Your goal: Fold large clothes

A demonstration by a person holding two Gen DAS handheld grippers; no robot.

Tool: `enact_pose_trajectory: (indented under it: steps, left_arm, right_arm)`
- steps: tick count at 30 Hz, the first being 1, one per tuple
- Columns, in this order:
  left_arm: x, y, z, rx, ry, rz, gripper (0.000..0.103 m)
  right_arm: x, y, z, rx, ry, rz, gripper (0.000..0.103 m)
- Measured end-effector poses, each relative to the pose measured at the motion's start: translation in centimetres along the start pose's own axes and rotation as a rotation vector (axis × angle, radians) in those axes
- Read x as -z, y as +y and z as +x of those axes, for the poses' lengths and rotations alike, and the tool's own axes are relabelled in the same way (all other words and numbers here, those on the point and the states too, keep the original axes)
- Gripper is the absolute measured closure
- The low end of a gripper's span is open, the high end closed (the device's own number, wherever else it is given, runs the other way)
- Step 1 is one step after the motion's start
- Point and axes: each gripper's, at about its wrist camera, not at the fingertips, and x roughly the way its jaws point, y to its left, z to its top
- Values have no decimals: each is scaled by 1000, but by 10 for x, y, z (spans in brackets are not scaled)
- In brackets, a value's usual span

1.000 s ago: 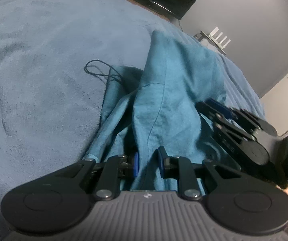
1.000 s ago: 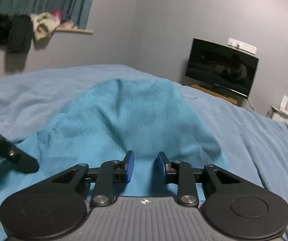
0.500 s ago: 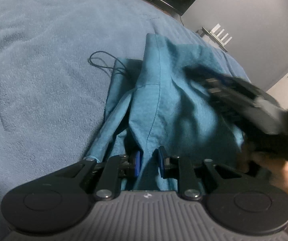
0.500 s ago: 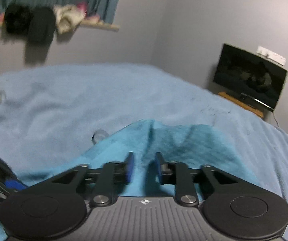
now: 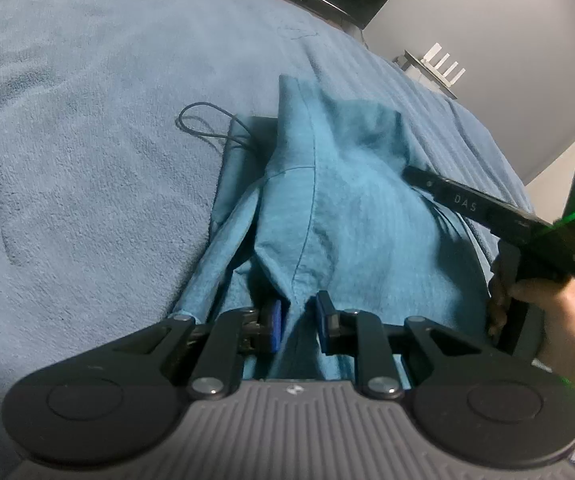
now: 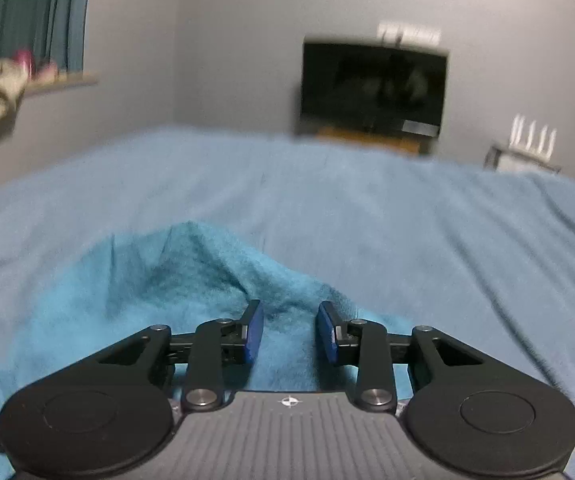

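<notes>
Teal cotton garment [image 5: 351,208] bunched on light-blue fleece bedspread [image 5: 87,160]. Left gripper [image 5: 297,322] pinches hem fold; right gripper [image 6: 290,332] parted, straddling cloth. Clamp right, lift both evenly, keep edge taut.

My left gripper [image 5: 298,322] has its blue pads pinched on a fold of cloth. My right gripper [image 6: 290,332] has its pads parted, and my bare right hand [image 5: 543,296] holds its handle.
</notes>
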Motion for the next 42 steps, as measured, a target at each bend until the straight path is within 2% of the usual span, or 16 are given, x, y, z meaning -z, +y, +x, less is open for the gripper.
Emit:
enact_pose_trajectory:
  steps: [3, 4, 8, 9, 13, 17, 20, 24, 29, 35, 37, 39, 42]
  left_arm:
    - [0, 1, 0, 7, 1, -5, 86]
    - [-1, 1, 1, 7, 1, -7, 86]
    - [-1, 3, 3, 11, 4, -15, 85]
    - [-1, 4, 3, 12, 4, -16, 85]
    - [-1, 4, 4, 5, 3, -11, 85]
    - [-1, 1, 4, -6, 4, -3, 85]
    - [-1, -2, 4, -13, 5, 6, 85]
    - [-1, -2, 5, -12, 7, 5, 84]
    - [-1, 0, 7, -7, 11, 5, 84]
    - [-2, 4, 9, 3, 16, -7, 84]
    - [-2, 5, 10, 4, 18, -8, 84]
    - [-2, 5, 10, 1, 20, -6, 84]
    - [-1, 5, 10, -2, 20, -11, 83]
  right_arm:
    - [-15, -24, -8, -115, -20, 81, 58]
    - [-17, -33, -15, -129, -38, 111, 56]
    - [-9, -87, -44, -160, -79, 244, 21]
    - [-1, -105, -48, -177, -66, 286, 18]
    - [29, -146, -52, -292, 21, 456, 15]
    - [53, -163, -34, -444, 104, 588, 12]
    - [65, -161, -15, -529, 166, 606, 10]
    - [78, -158, 14, -618, 233, 622, 3]
    - [83, -156, 52, -711, 233, 704, 0]
    - [83, -144, 89, -736, 199, 740, 0]
    - [85, -142, 89, -722, 184, 733, 4]
    - [81, -130, 88, -688, 155, 700, 16]
    - [83, -123, 64, -633, 81, 674, 30]
